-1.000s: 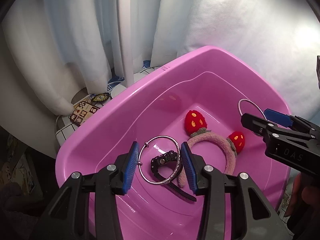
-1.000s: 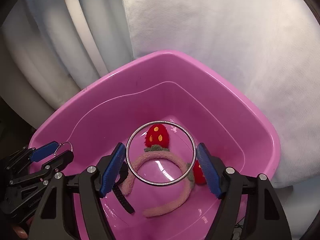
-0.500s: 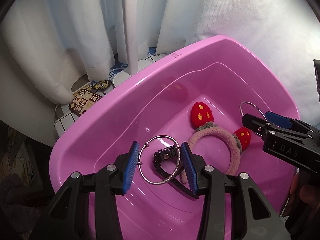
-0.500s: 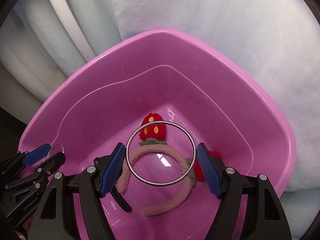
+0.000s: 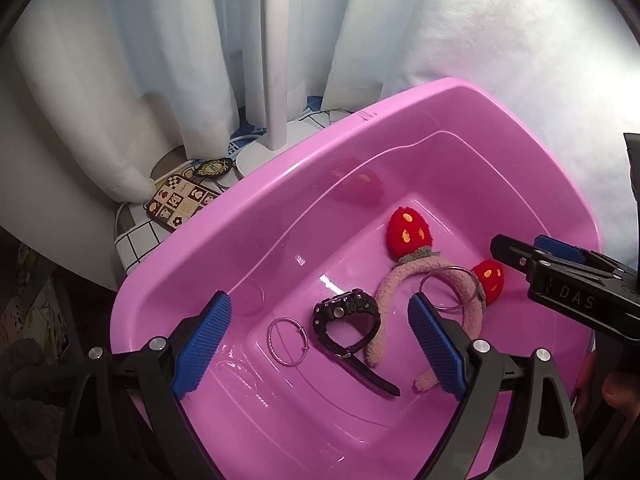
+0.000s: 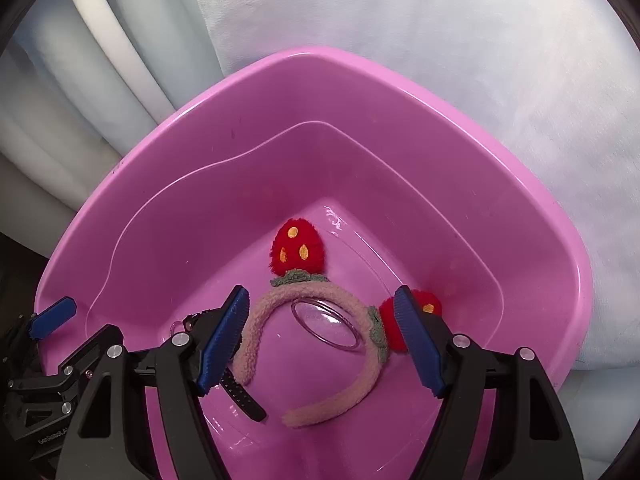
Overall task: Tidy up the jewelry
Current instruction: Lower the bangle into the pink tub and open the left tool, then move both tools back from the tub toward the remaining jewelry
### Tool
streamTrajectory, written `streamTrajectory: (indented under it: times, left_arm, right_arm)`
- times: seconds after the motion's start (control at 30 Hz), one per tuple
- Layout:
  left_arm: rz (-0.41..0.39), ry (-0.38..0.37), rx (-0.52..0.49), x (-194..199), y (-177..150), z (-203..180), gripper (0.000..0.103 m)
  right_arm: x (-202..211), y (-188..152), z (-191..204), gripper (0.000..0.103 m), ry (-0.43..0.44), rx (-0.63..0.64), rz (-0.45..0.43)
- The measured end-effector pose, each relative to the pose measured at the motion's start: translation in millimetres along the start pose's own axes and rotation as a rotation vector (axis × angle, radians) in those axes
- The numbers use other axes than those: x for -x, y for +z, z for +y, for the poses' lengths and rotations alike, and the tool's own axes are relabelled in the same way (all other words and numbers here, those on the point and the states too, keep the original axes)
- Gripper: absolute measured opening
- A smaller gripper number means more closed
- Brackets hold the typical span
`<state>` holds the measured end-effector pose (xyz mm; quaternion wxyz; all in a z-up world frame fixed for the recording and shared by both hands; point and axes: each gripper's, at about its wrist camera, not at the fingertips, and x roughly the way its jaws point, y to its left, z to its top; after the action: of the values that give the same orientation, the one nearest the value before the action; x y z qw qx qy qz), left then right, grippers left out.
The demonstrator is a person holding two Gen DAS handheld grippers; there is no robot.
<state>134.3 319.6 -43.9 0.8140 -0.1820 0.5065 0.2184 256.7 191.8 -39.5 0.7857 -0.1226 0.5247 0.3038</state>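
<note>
Both my tongs are open over the pink tub (image 5: 256,200).

My left tongs (image 5: 320,348) just opened wide; the small ring (image 5: 287,341) lies on the tub floor, low in the middle, beside the black watch (image 5: 347,320). My right tongs (image 6: 320,340) hold nothing; the big ring (image 6: 325,327) lies on the fuzzy headband (image 6: 256,328).

In the basin (image 5: 248,216), a hoop (image 5: 287,341) lies left of the watch (image 5: 347,319); the headband (image 5: 386,312) lies right, ringing a bangle (image 6: 326,323).
</note>
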Motion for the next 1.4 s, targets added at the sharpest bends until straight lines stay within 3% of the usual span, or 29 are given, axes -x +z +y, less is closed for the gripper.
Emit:
streamTrajectory:
  times: [0.97,1.17,1.4]
  left_arm:
    - [-0.037,0.022,0.005,17,-7,7,0.091]
    - [-0.061,0.008,0.002,28,-10,12,0.091]
    - [-0.151,0.001,-0.013,54,-21,20,0.094]
  right_arm:
    - [13,-8,5,0.072,-0.006,0.002,-0.037]
    - [32,-9,15,0.072,-0.01,0.01,-0.085]
    - [83,-27,31,0.072,0.028,0.001,-0.238]
